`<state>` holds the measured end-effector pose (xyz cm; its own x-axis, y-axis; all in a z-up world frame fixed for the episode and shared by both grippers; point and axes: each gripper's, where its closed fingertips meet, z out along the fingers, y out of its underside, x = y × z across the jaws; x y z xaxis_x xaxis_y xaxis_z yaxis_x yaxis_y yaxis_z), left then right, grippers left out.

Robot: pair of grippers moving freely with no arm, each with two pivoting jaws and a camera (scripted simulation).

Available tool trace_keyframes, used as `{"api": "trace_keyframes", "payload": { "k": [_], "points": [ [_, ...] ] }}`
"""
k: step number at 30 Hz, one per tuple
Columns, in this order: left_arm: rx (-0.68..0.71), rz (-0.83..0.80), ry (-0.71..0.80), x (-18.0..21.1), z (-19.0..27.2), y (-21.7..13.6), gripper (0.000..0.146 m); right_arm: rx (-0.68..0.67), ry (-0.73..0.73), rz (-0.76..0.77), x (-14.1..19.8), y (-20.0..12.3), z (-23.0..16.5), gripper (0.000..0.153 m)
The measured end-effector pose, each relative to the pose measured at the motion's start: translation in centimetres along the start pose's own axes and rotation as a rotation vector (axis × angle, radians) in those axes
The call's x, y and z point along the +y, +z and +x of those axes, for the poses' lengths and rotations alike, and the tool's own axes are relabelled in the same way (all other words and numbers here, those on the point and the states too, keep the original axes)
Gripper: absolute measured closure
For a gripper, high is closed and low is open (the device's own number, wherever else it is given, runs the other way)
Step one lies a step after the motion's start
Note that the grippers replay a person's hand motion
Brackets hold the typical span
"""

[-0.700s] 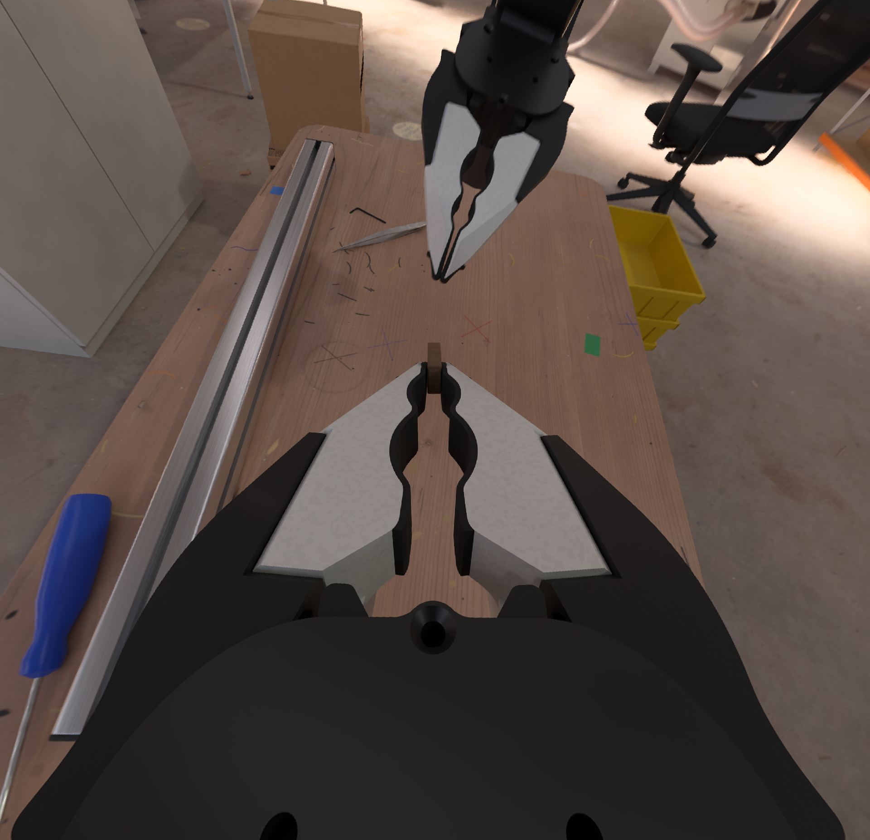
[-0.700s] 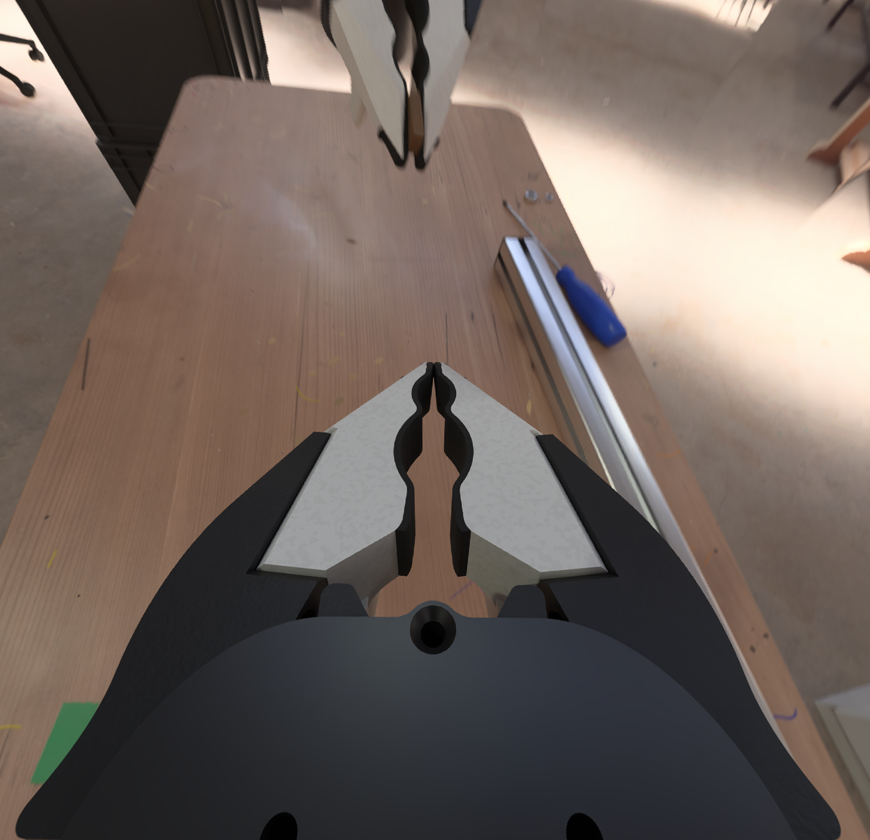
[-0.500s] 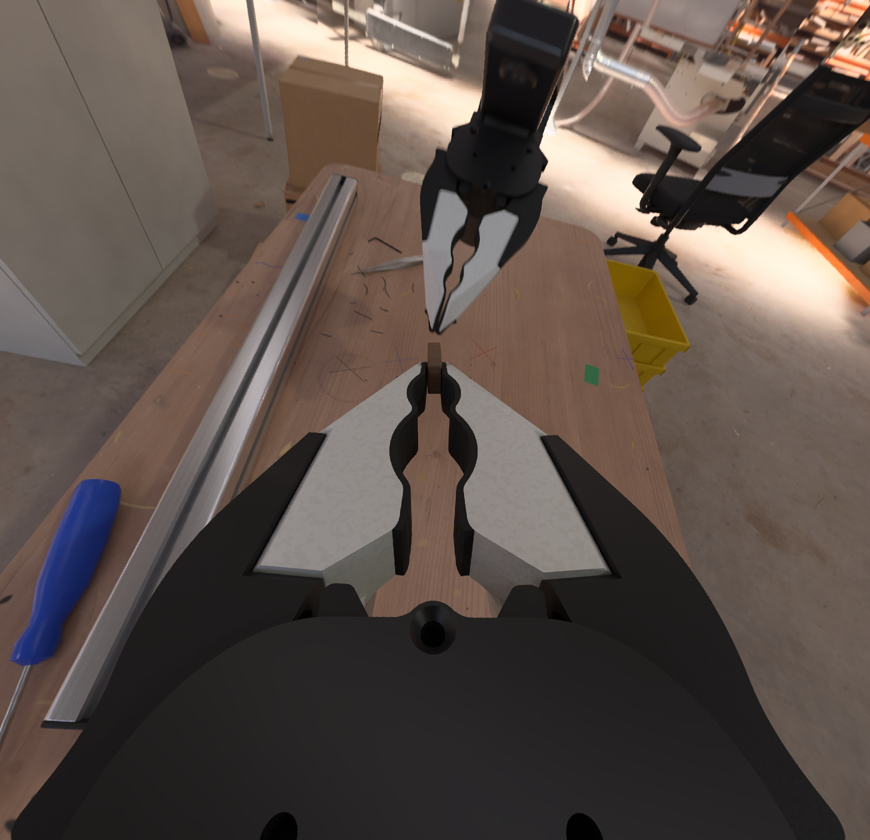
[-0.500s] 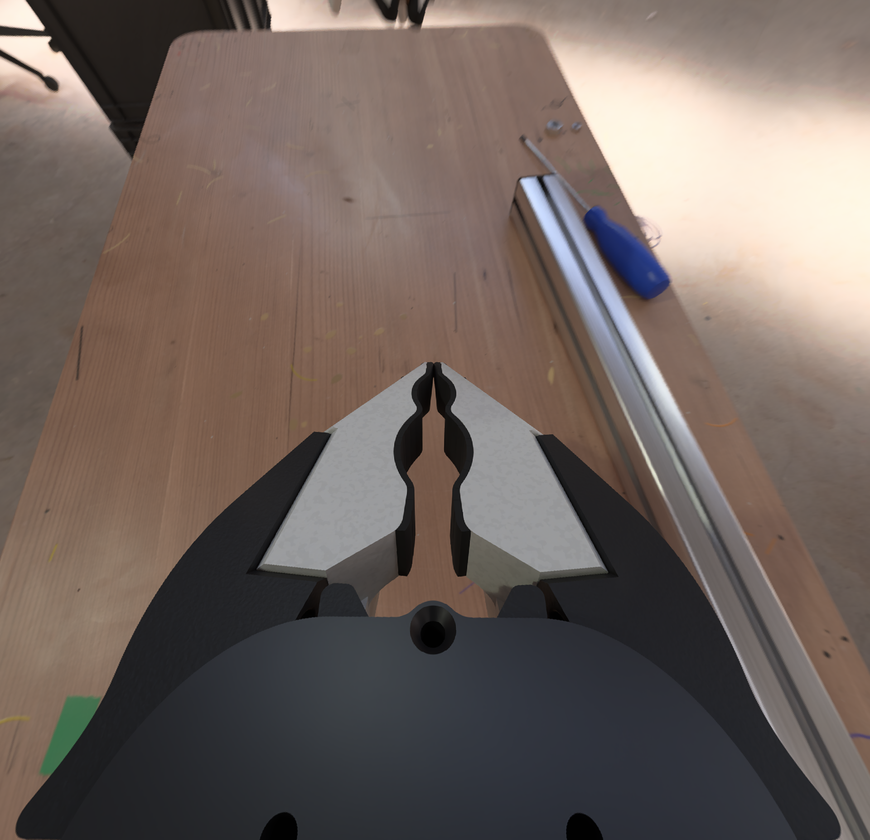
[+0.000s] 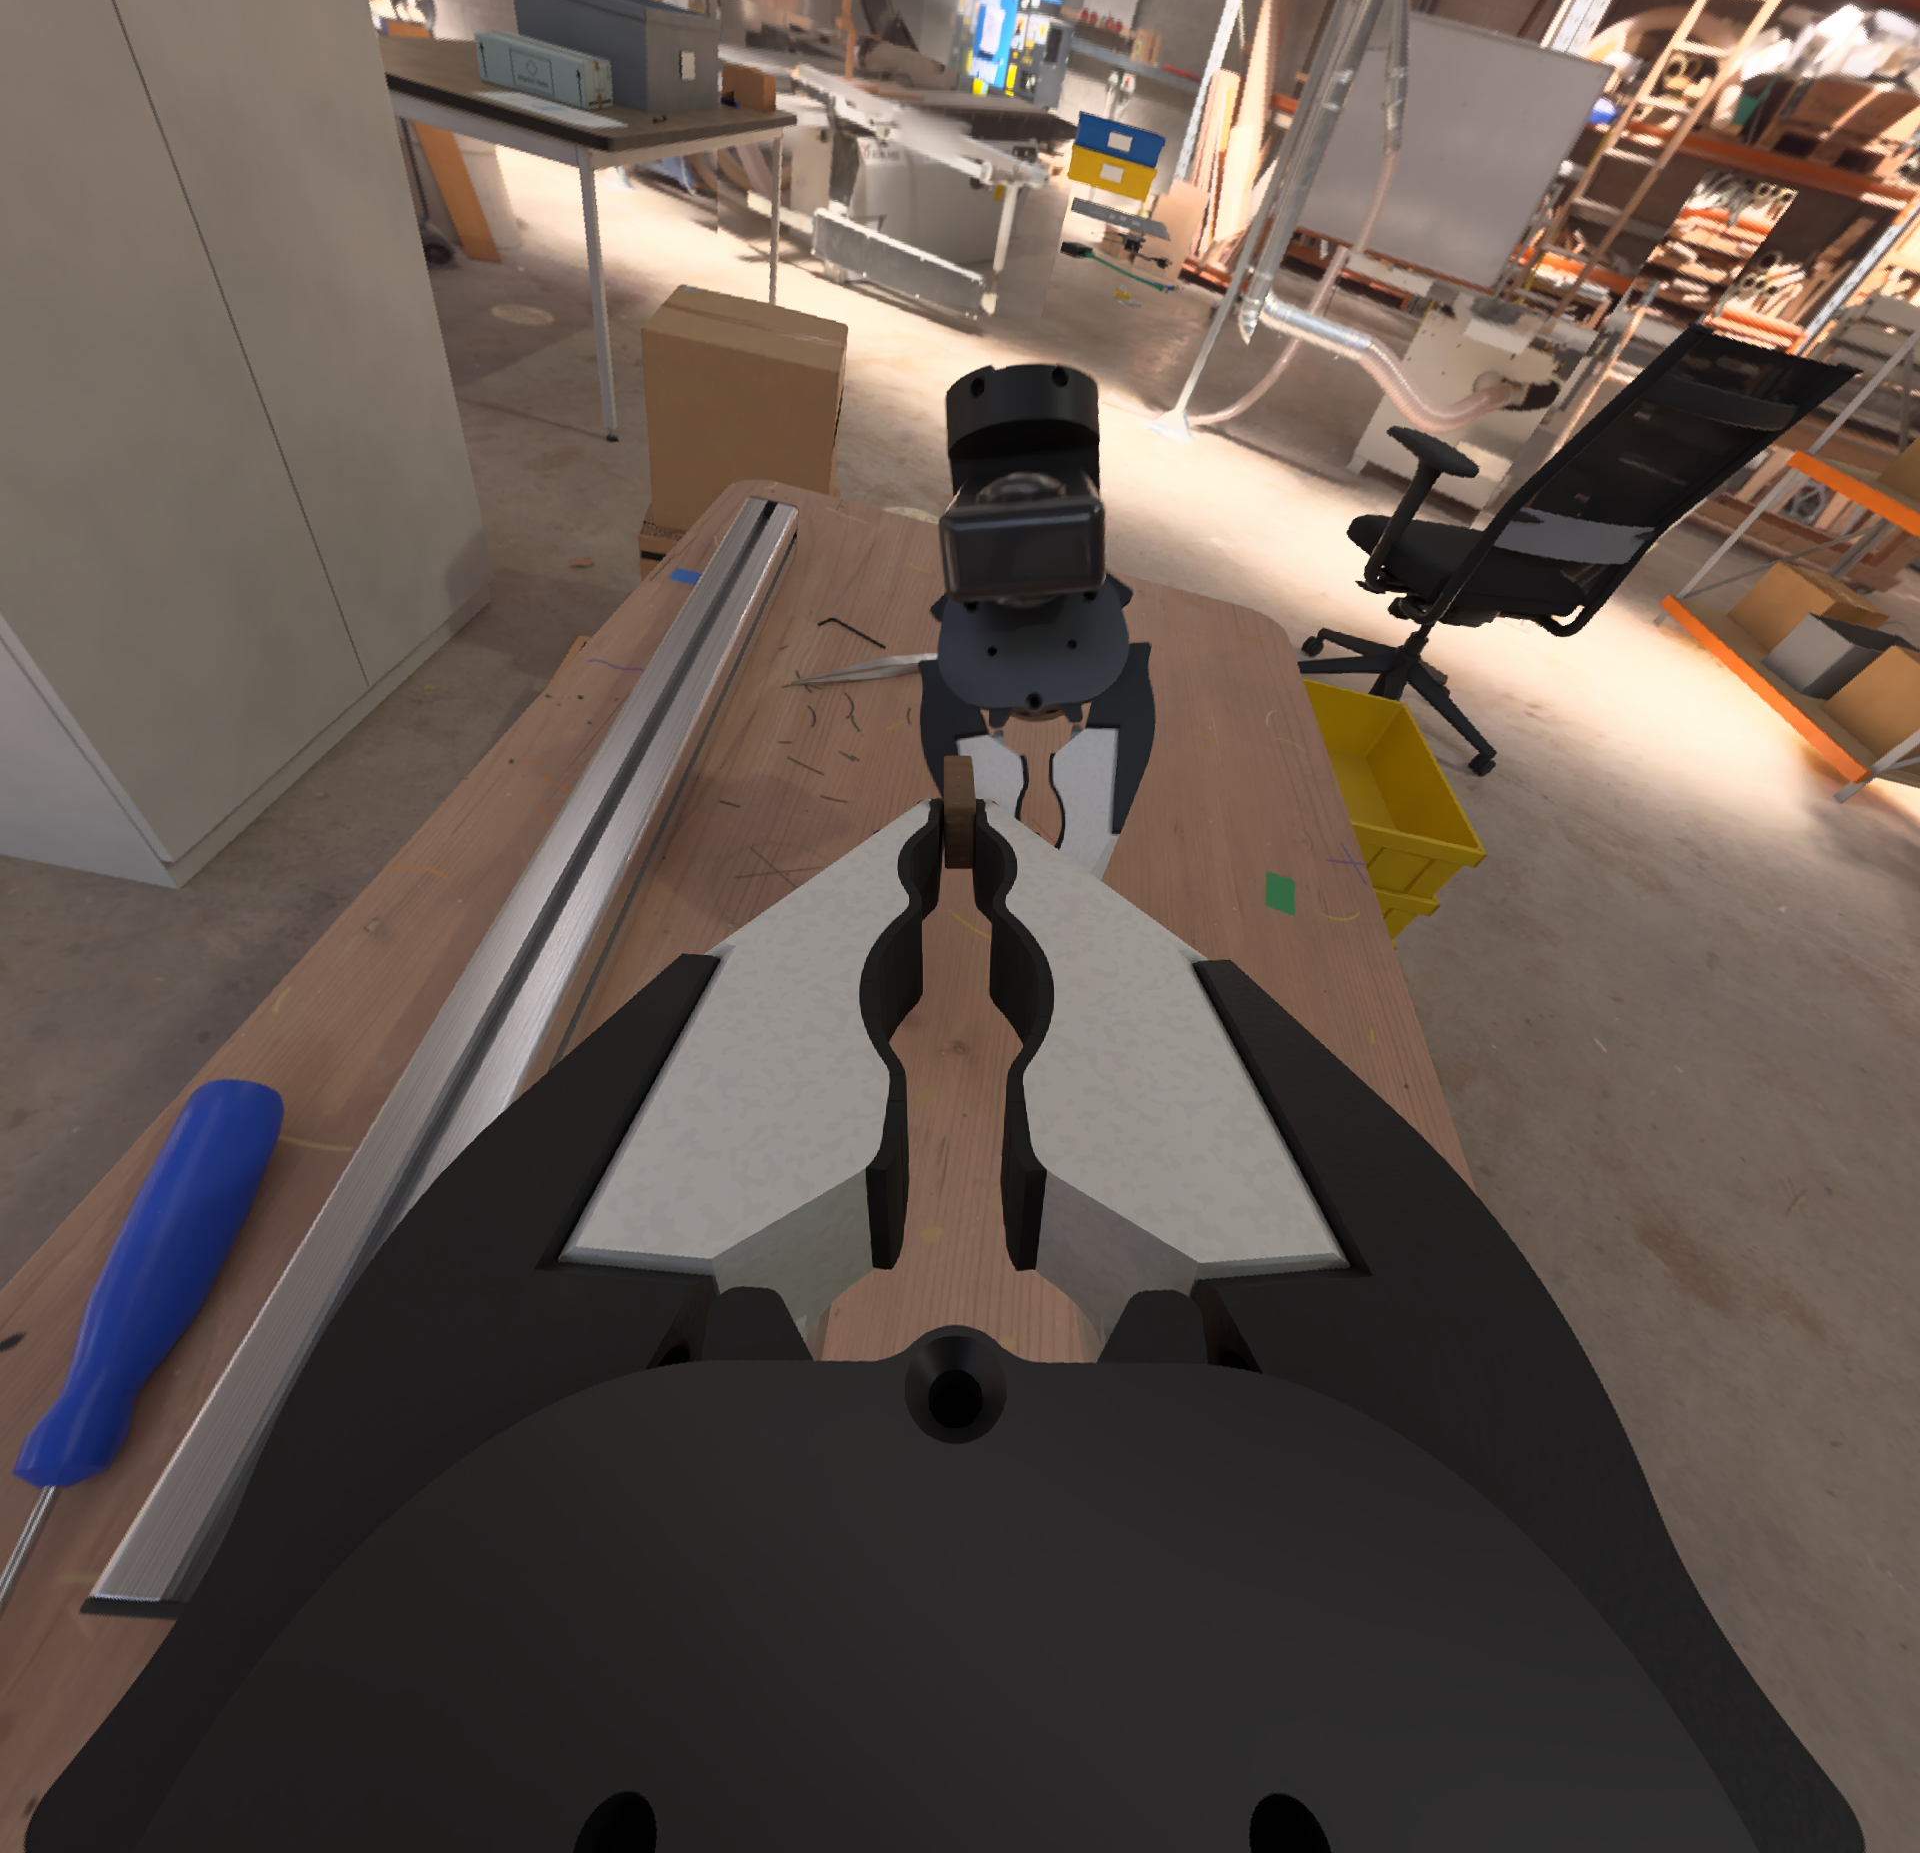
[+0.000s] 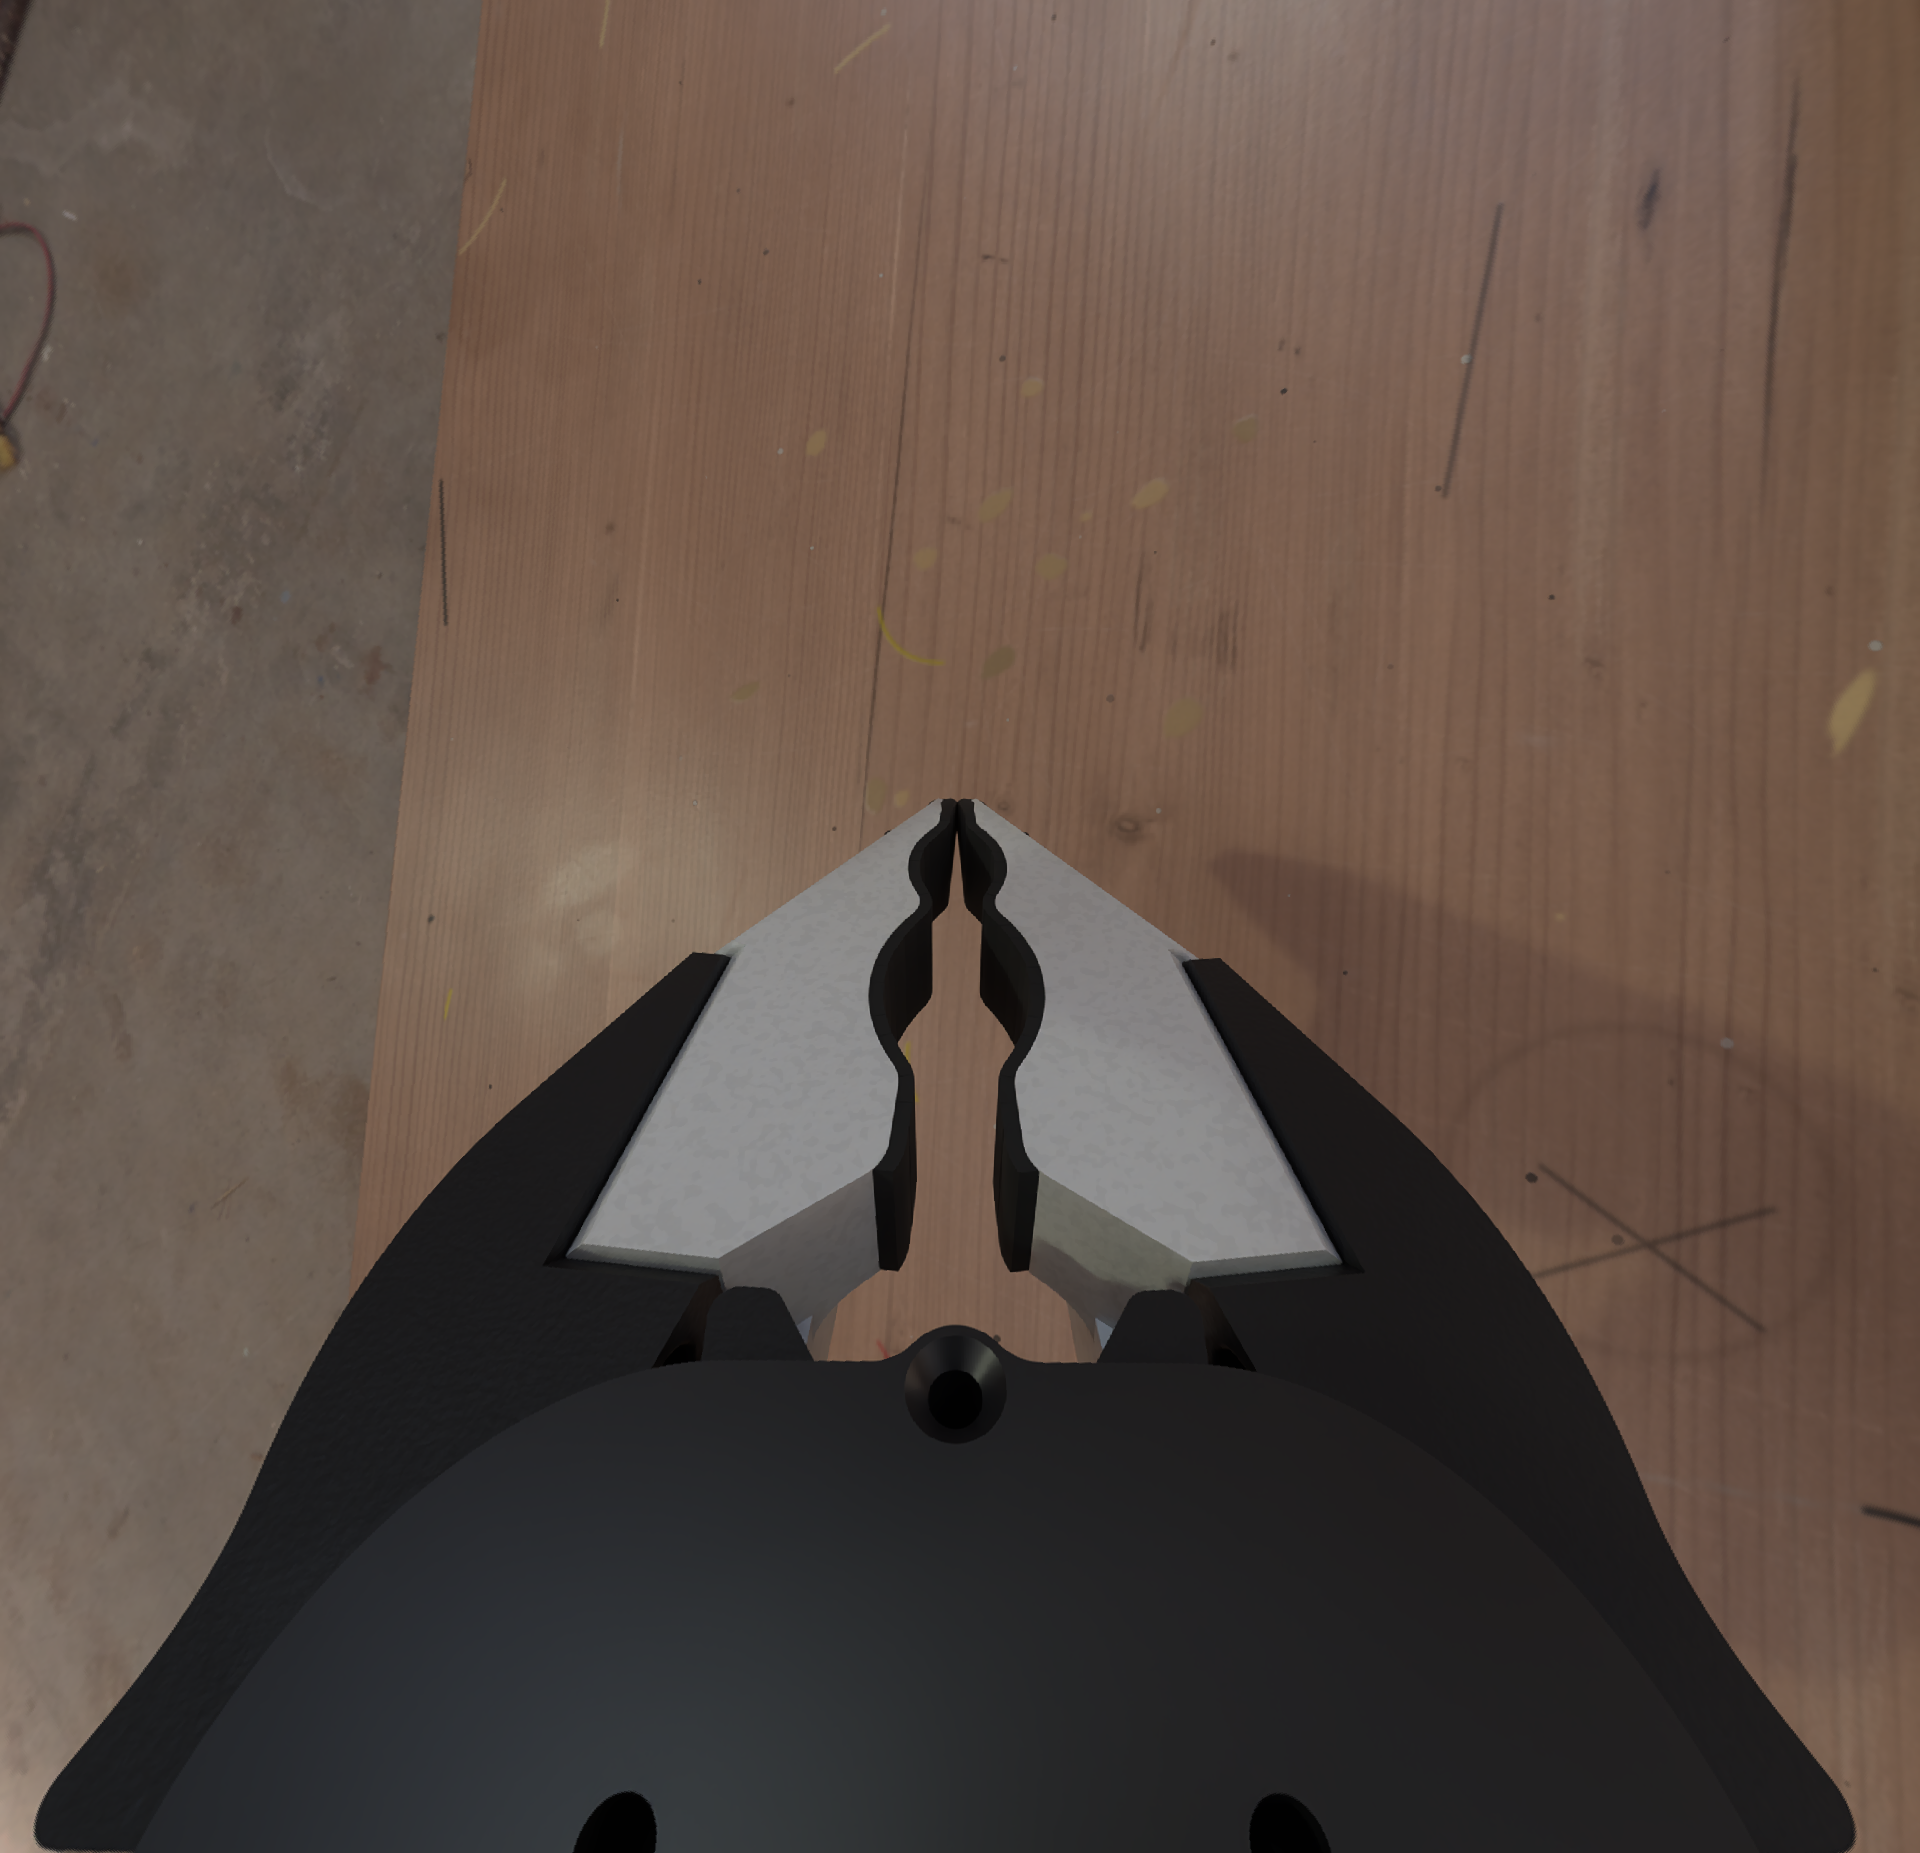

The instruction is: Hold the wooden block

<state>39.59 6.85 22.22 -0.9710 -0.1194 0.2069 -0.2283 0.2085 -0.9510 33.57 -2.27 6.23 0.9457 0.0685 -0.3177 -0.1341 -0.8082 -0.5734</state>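
My left gripper (image 5: pixel 958 816) is shut on a small brown wooden block (image 5: pixel 960 829), pinched upright between the fingertips above the wooden table (image 5: pixel 1226 764). My right gripper (image 5: pixel 1042 816) hangs just beyond the block in the left wrist view, pointing down at the table, its tips partly hidden behind my left fingers. In the right wrist view the right gripper (image 6: pixel 956 808) is shut and empty, close above the bare table top (image 6: pixel 1247 349). The block does not show in that view.
A long aluminium rail (image 5: pixel 582 930) runs along the table's left side, with a blue screwdriver (image 5: pixel 156 1273) outside it. Tweezers (image 5: pixel 852 671) and a hex key lie at the far end. A yellow bin (image 5: pixel 1382 795), an office chair (image 5: pixel 1538 567) and a cardboard box (image 5: pixel 743 401) stand around.
The right gripper has come down and tipped to point at the table, nearer the left gripper. The left gripper's view has tilted up. The block stays pinched in the left gripper.
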Motion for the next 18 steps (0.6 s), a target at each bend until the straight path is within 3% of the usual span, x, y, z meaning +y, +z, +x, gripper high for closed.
{"api": "trace_keyframes", "payload": {
  "k": [7,13,18],
  "points": [
    [-0.04,-0.02,0.016,0.4,-0.6,-0.2,0.142,0.018,-0.037,-0.007,-0.7,0.2,-0.3,0.153],
    [-0.062,-0.002,0.023,0.5,-1.5,-0.5,0.142,0.196,-0.11,0.002,-1.7,-1.6,-0.8,0.153],
    [-0.05,0.033,0.017,0.0,-1.6,-0.6,0.142,0.305,-0.154,-0.077,0.3,0.2,-1.5,0.153]
  ]
}}
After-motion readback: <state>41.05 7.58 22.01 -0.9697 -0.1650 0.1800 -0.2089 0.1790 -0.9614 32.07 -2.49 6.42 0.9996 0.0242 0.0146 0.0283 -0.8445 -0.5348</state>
